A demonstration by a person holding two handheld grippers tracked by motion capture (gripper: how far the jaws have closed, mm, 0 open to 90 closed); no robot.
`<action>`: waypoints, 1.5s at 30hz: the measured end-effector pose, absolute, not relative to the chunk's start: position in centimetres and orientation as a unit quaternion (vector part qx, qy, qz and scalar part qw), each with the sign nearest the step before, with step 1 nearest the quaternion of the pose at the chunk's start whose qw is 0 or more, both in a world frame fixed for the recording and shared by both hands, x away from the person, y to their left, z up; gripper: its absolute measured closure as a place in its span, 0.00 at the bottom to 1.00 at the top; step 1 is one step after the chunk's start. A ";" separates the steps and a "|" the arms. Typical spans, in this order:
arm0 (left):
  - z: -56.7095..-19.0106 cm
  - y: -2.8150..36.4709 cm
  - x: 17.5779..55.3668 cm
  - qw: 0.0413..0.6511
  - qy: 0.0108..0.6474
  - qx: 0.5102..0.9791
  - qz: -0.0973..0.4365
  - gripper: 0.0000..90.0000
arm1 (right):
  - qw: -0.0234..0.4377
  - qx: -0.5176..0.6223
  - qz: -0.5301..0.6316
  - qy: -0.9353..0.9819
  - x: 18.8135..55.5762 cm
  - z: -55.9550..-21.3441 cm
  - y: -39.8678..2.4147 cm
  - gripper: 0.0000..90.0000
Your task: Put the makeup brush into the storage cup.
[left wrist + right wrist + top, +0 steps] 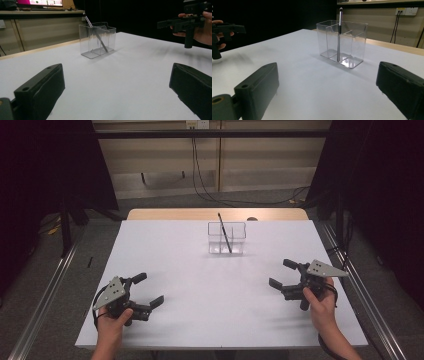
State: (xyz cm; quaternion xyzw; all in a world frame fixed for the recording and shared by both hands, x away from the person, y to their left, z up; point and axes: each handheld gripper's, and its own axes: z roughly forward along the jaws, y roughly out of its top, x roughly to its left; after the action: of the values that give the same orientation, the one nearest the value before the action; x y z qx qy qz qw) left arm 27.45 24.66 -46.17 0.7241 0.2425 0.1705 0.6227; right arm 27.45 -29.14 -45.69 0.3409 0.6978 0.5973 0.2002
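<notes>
Centre stage, toward the far edge of the white table (200, 290), sits the clear organizer (227, 238), a see-through box split into compartments, and leaning inside it is the dark brush (224, 233), its lower end down on the box floor and its upper end poking out above the rim. In the high view the brush tilts up and away toward the far side; from the right gripper view it stands almost upright in the organizer (342, 43), against the divider between compartments, the brush (339, 35) topped with a pale tip. From the left gripper view the same box (97, 40) shows the brush (96, 35) slanting across a compartment. Now outward: the left gripper (148, 290) is down at the near left of the table, held in the person's left hand (114, 320), its two black jaws spread wide with nothing between them but bare tabletop. Across the way, the right gripper (280, 274) is at the near right, gripped by the right hand (320, 302), jaws likewise standing apart and holding nothing. Both grippers point inward toward the middle of the table, well apart from each other and well apart from the organizer. Beyond the table's far edge runs a strip of wooden tabletop (170, 214), and black cables (200, 175) hang down the back wall to the floor.
</notes>
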 end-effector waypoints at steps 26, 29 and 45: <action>-46.2 24.5 27.4 0.622 0.244 0.724 0.170 0.00 | 0.197 0.348 0.588 0.703 25.5 -46.5 -31.2 0.05; -46.2 24.5 27.4 0.622 0.244 0.724 0.170 0.00 | 0.197 0.351 0.587 0.702 25.3 -46.5 -31.5 0.05; -46.3 24.5 27.5 0.620 0.244 0.726 0.171 0.00 | 0.194 0.350 0.582 0.708 24.2 -46.6 -32.3 0.05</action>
State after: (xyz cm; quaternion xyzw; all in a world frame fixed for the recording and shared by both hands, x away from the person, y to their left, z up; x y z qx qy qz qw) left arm 27.48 24.54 -46.29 0.7259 0.2441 0.1712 0.6198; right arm 24.24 -32.28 -46.58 0.3495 0.7081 0.5820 0.1943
